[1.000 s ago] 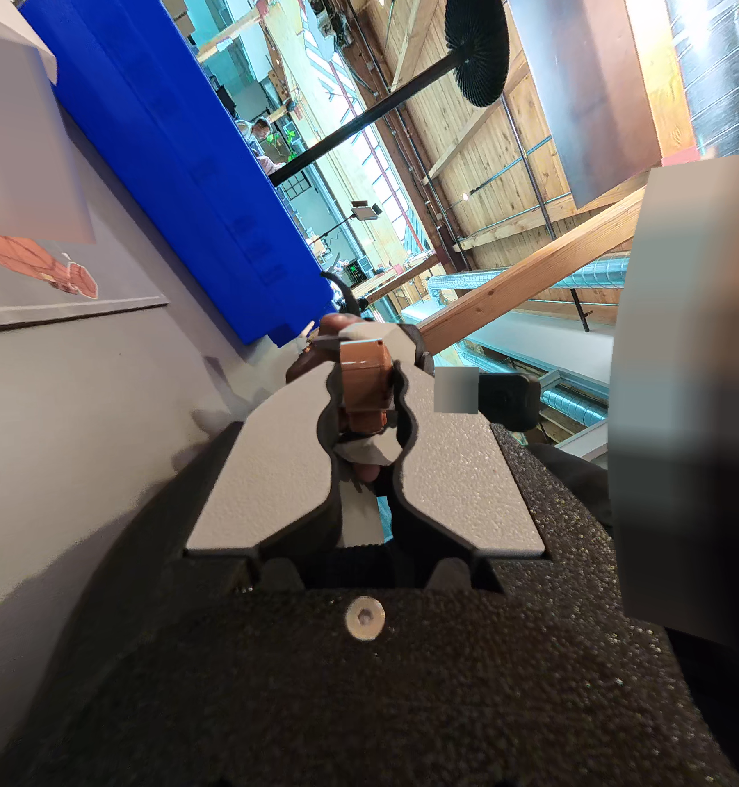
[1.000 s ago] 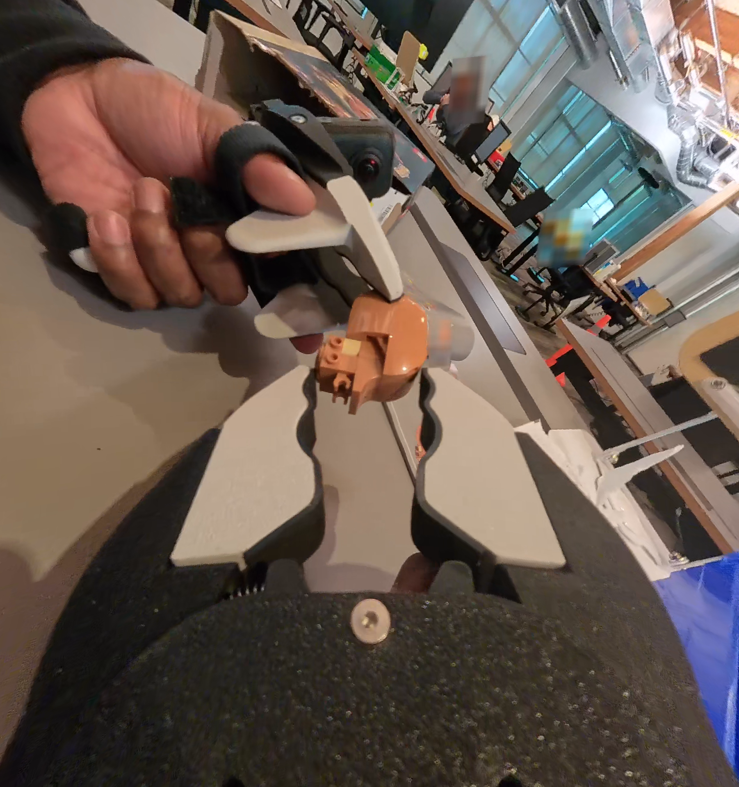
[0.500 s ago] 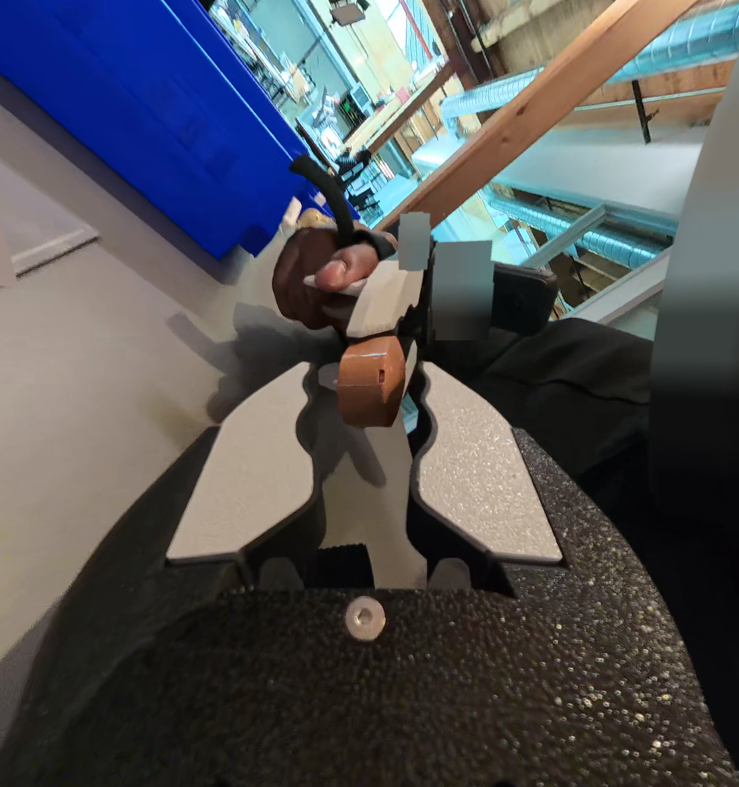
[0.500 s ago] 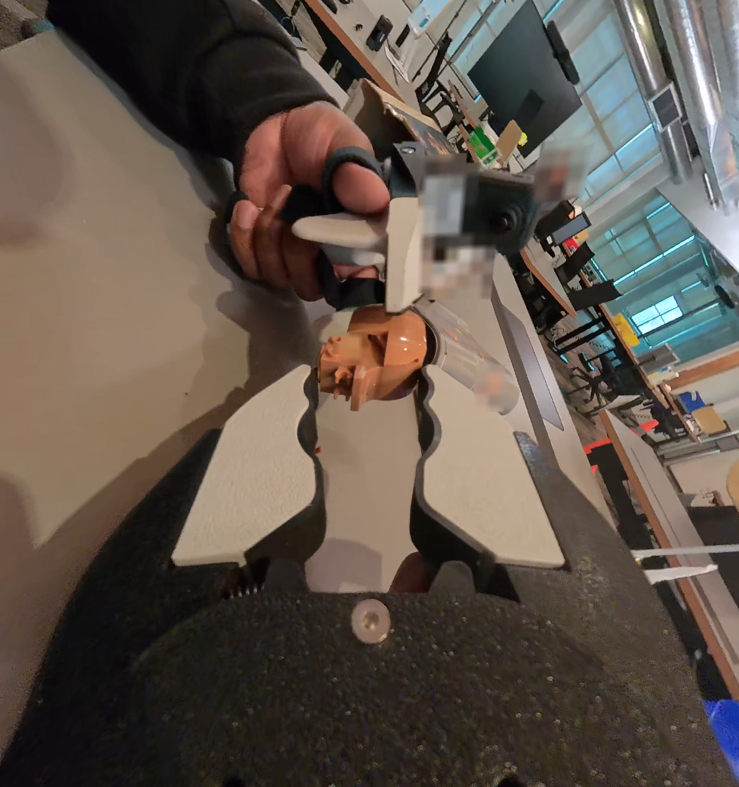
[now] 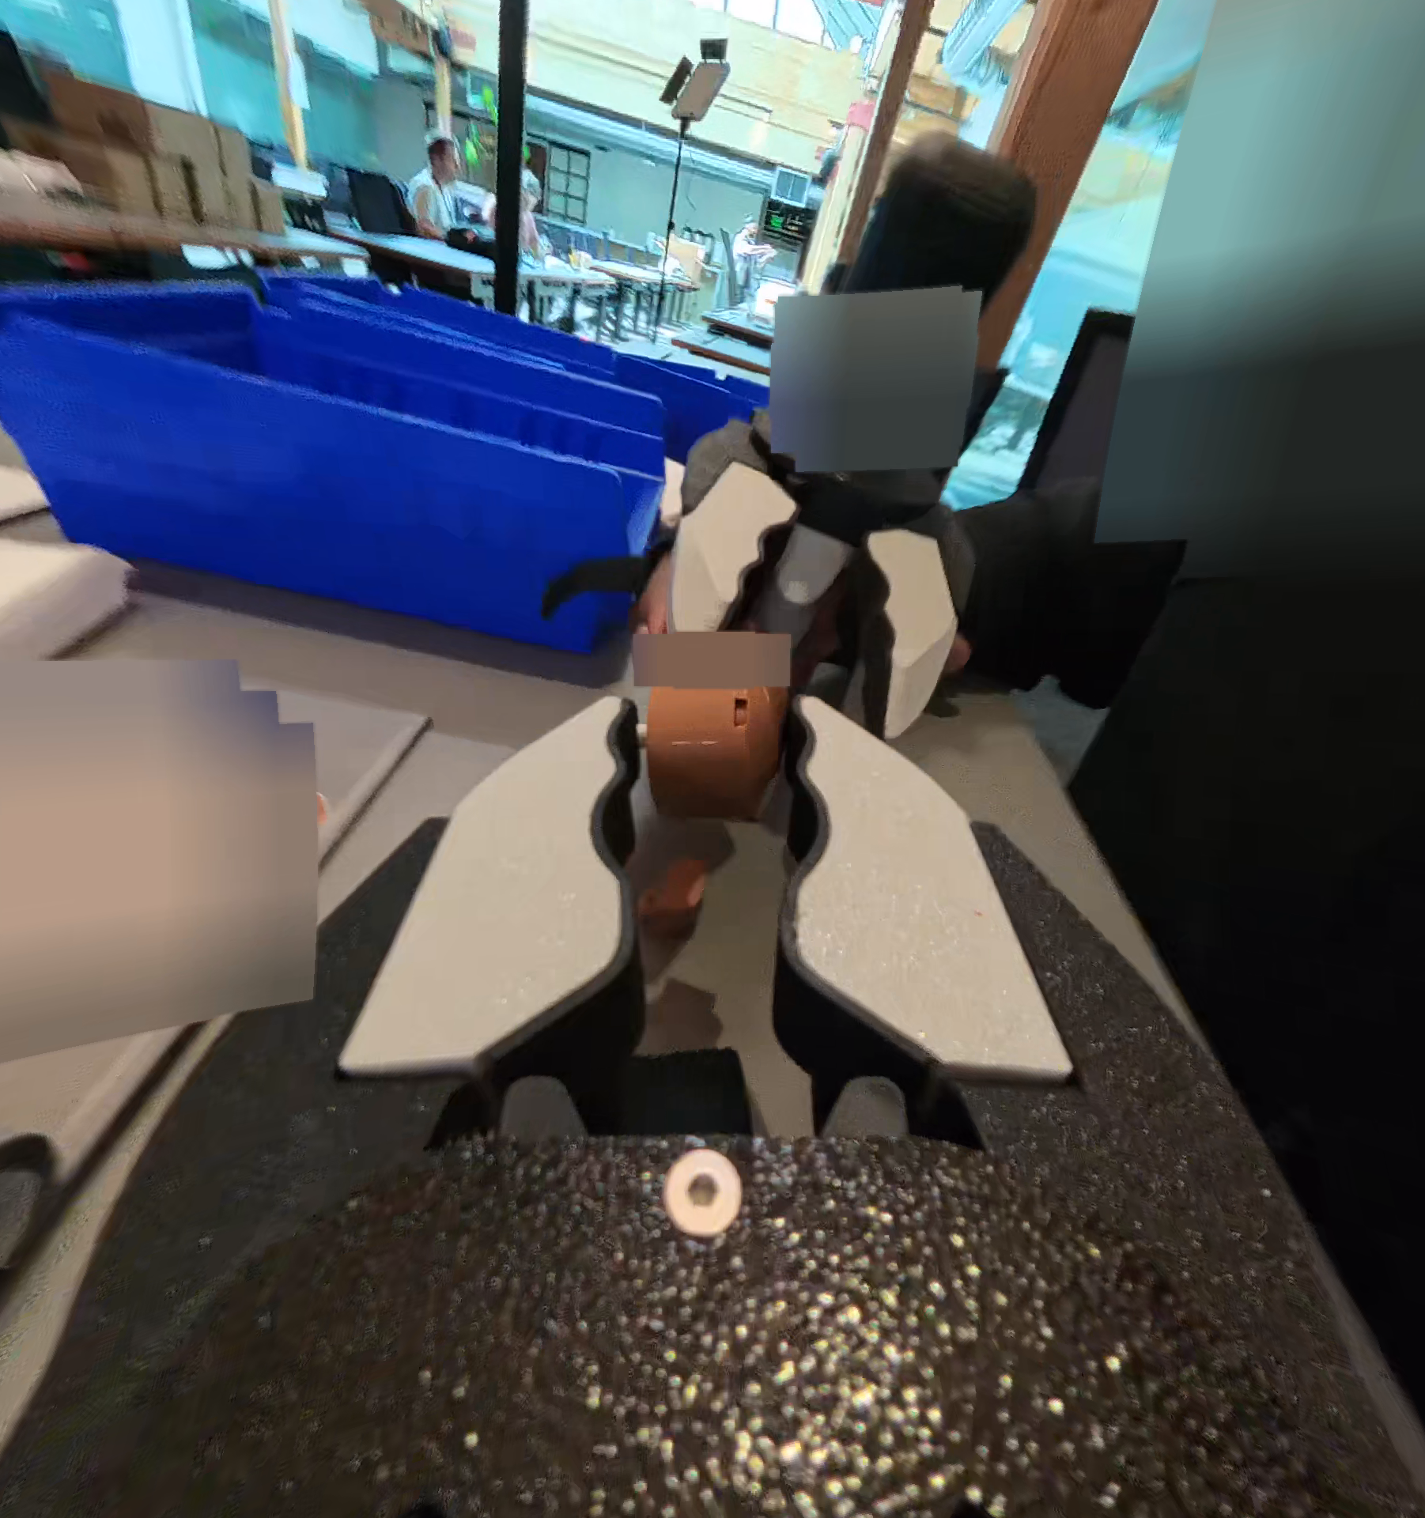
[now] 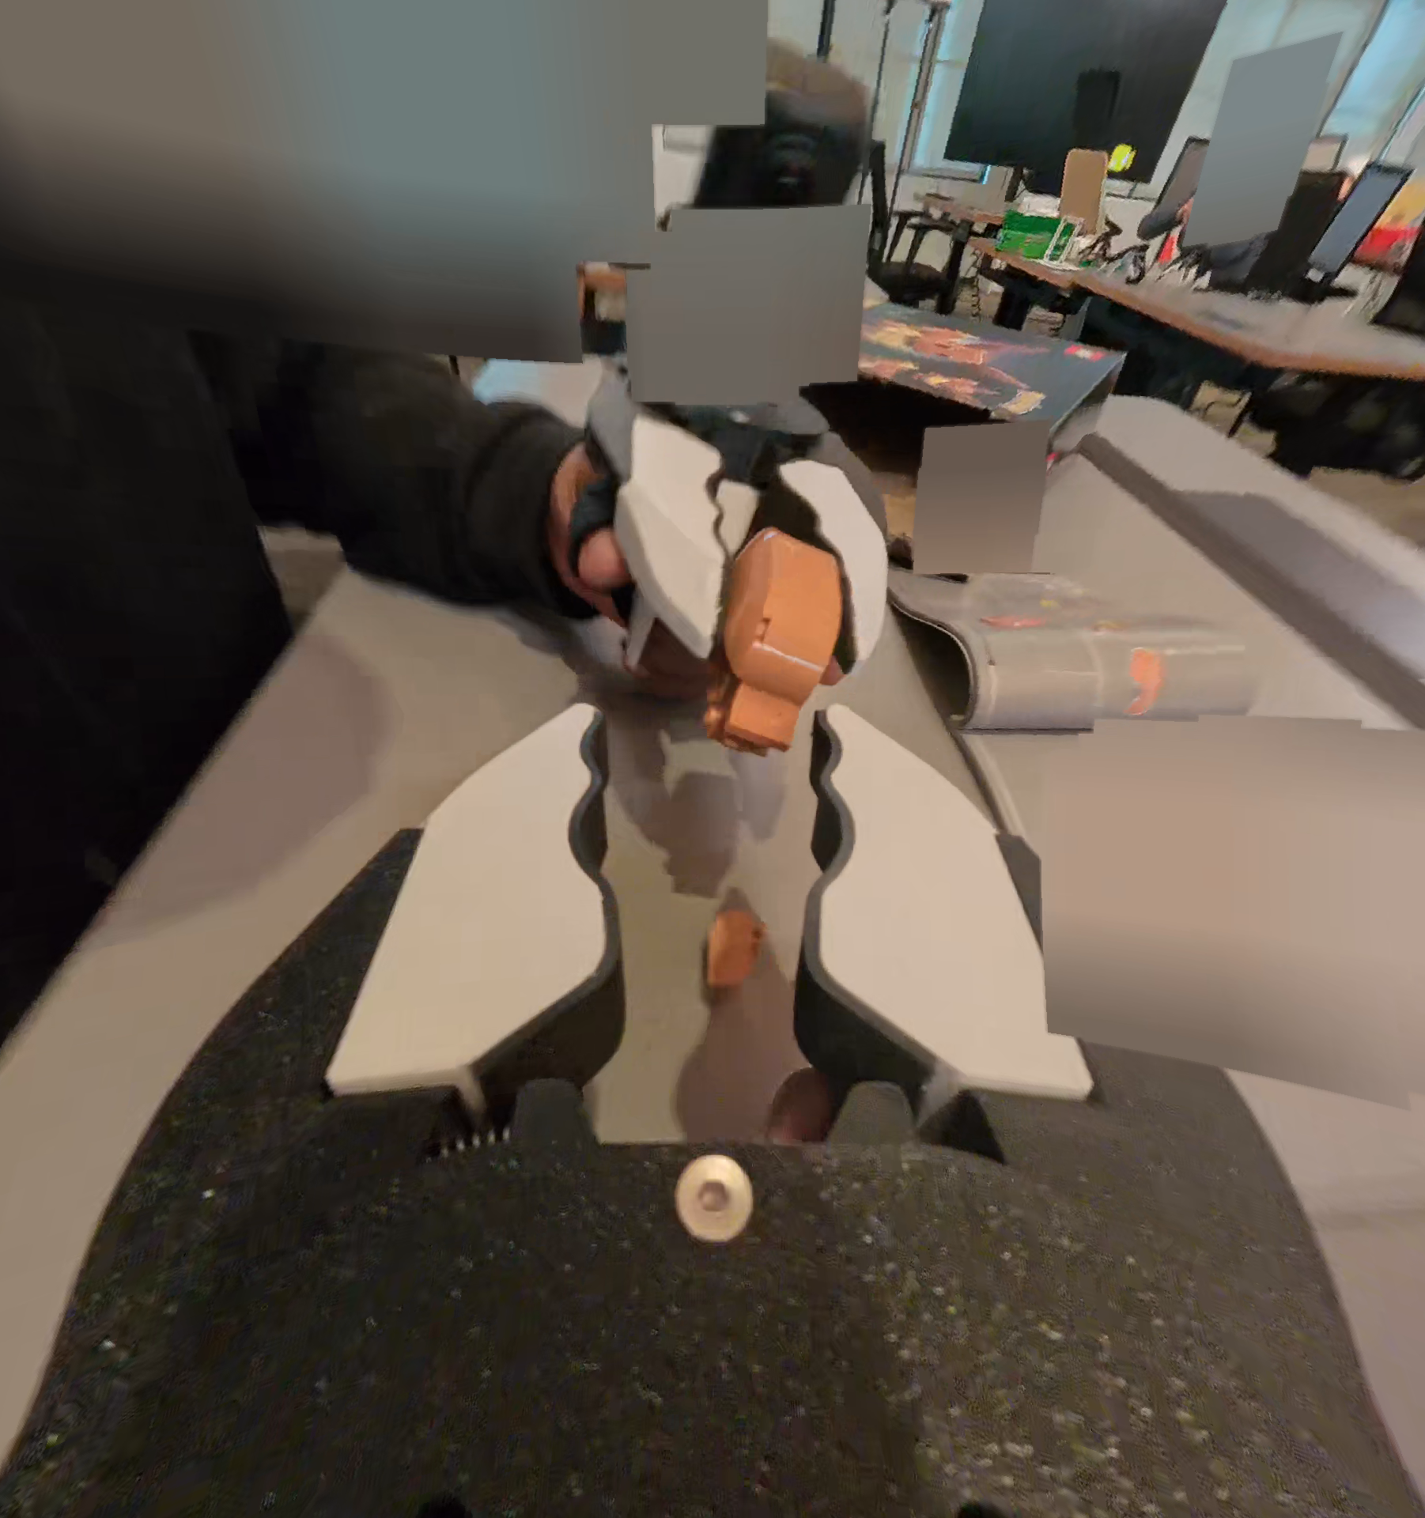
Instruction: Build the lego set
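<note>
The left gripper [image 5: 709, 739] fingers clamp the rounded brown brick-built piece [image 5: 705, 760] above the grey desk [image 5: 980, 788]. The right gripper [image 6: 705, 739], just beside that piece, stands open and empty; a firm, steady clamp seems wise.

The brick-built piece [image 5: 709, 752] is orange-brown, as is the small loose piece [image 5: 672, 895] lying on the pale grey surface [image 5: 479, 698]. The bins [image 5: 323, 460] are bright blue. Each hand-held gripper [image 5: 709, 739] has light grey fingers [image 5: 520, 887] with dark inner edges on a speckled black body. The sleeve [image 6: 413, 493] is black. The booklet [image 6: 1103, 649] is grey with orange marks.
</note>
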The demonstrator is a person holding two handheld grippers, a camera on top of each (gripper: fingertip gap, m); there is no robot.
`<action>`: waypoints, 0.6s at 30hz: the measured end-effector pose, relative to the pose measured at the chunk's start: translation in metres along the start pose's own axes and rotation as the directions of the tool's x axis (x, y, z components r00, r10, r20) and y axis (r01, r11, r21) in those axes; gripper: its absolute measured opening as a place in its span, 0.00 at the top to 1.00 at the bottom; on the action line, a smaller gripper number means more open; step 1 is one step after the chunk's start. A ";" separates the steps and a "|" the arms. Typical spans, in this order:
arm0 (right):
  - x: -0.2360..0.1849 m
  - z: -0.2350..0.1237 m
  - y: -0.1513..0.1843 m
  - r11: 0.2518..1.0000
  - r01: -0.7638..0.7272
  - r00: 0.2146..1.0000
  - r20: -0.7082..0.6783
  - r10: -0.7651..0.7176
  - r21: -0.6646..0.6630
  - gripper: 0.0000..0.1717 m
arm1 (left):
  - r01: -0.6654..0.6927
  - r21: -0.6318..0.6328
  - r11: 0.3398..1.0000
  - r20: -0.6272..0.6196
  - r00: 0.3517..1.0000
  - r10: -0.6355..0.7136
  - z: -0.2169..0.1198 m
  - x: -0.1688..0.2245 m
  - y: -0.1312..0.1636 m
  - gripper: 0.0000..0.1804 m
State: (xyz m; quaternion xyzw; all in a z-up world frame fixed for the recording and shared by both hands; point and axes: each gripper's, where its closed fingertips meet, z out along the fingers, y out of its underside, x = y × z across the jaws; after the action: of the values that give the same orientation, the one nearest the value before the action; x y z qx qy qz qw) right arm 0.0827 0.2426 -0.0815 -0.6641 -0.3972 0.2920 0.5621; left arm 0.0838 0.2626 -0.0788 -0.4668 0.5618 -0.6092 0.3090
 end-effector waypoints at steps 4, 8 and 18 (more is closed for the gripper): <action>0.002 0.000 -0.009 0.985 -0.158 0.987 0.028 0.157 0.063 0.75 | -0.215 -0.023 0.976 0.040 0.975 0.216 0.001 0.003 0.002 0.81; 0.003 0.001 -0.004 0.990 -0.137 0.991 0.007 0.137 0.036 0.78 | -0.314 -0.045 0.948 0.031 0.948 0.315 0.005 0.010 0.007 0.81; -0.004 0.006 0.006 0.998 -0.058 0.998 -0.002 0.058 -0.038 0.88 | -0.373 -0.103 0.922 0.027 0.926 0.377 0.008 0.012 0.016 0.81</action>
State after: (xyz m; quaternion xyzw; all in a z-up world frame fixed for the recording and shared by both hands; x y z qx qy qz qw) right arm 0.0769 0.2421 -0.0889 -0.6862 -0.3829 0.3001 0.5408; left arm 0.0842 0.2452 -0.0925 -0.3790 0.6620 -0.5001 0.4098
